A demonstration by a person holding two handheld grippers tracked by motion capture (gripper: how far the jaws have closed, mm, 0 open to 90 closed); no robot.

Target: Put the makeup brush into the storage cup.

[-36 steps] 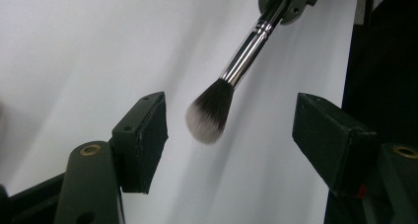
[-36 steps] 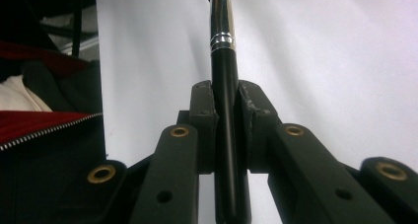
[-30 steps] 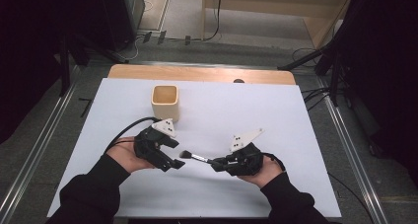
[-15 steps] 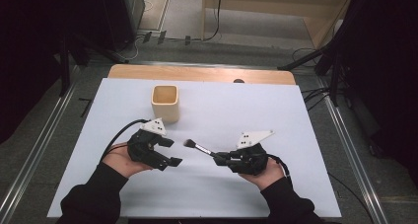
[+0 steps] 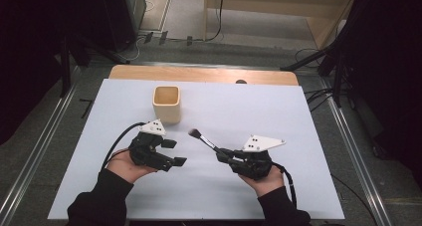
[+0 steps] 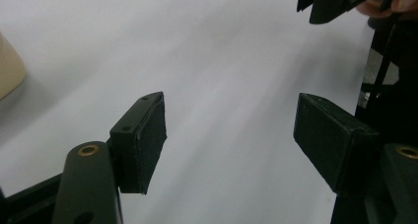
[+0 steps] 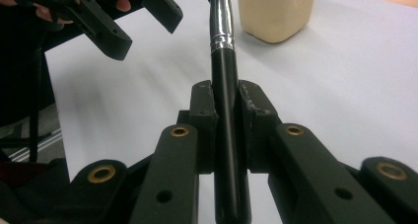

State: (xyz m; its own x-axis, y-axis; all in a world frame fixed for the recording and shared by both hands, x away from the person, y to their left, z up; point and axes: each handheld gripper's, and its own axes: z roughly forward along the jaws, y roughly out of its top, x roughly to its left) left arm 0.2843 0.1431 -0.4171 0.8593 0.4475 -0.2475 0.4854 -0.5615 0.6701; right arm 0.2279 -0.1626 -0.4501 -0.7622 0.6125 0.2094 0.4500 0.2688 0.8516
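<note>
In the lower centre of the high view, the right gripper [image 5: 222, 155] clamps the handle of the makeup brush [image 5: 203, 139], bristles pointing toward the beige cup [image 5: 166, 104] above, probably for dropping it in. The left gripper [image 5: 175, 152] waits open and empty beside.

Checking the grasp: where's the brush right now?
High view: the brush is clamped in the right gripper, right of centre, bristles pointing up-left toward the cup and off the table.
</note>
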